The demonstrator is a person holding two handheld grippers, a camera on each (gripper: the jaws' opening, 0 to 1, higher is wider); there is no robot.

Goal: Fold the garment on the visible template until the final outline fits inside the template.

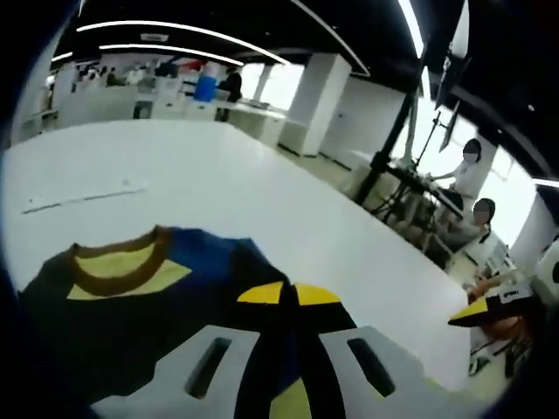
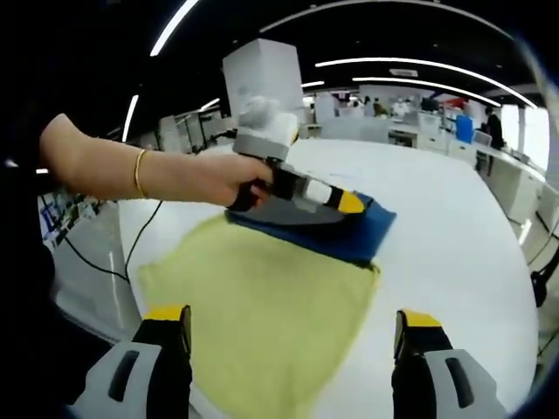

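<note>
I see the navy garment (image 2: pixel 345 229) lying on the yellow template (image 2: pixel 271 314) at my right gripper's (image 2: pixel 295 325) twelve o'clock, on the white tabletop (image 2: pixel 454 236). My left gripper (image 1: pixel 289 295) is clenched on its fabric, hand (image 2: pixel 205 179) level; my right hangs released above the template.

Navy garment with mustard trim, pale yellow-green cloth, white surface

The garment (image 1: pixel 131 305) is dark navy with a brighter blue panel, a brown-mustard collar band and a yellow patch inside the neck; in the right gripper view its folded part reads blue. The template cloth (image 2: pixel 262 323) is plain pale yellow-green. The surface (image 1: pixel 262 201) is white. The left tongs (image 1: pixel 288 301) and right tongs (image 2: pixel 293 327) are black and light grey, tipped yellow
</note>
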